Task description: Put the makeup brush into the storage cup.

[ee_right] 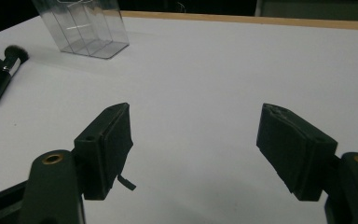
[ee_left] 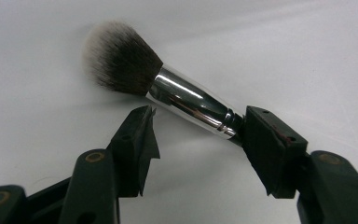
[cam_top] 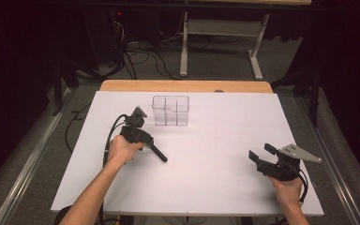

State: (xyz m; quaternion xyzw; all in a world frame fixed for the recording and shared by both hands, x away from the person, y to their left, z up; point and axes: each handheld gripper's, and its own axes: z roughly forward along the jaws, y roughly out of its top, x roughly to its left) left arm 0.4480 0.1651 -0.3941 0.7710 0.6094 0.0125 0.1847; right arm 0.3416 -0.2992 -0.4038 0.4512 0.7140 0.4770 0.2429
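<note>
Here we judge the step in hand to be the pickup of the brush [ee_left: 168, 93], most likely to drop it into the clear organiser [cam_top: 170, 110] that stands near the far edge of the counter [cam_top: 215, 140]; the brush lies flat on the counter, bristles away from the left tool [ee_left: 198, 128], which has its jaws spread to either side of the shaft, just past the chrome ferrule; one jaw looks to be touching the dark handle, the other stands off with a clear gap, so nothing is clamped yet. To do this well, we would centre the shaft between the pads before closing, grip on the handle or ferrule and never on the bristles, and squeeze gently, since polished metal may slip or roll; we would then lift straight up before turning toward the organiser. The right tool [ee_right: 196, 149] rests near the right edge of the counter, jaws wide apart and holding nothing; it can stay put. By our count: one brush, one organiser with what looks like three compartments, two tools, one counter.
</note>
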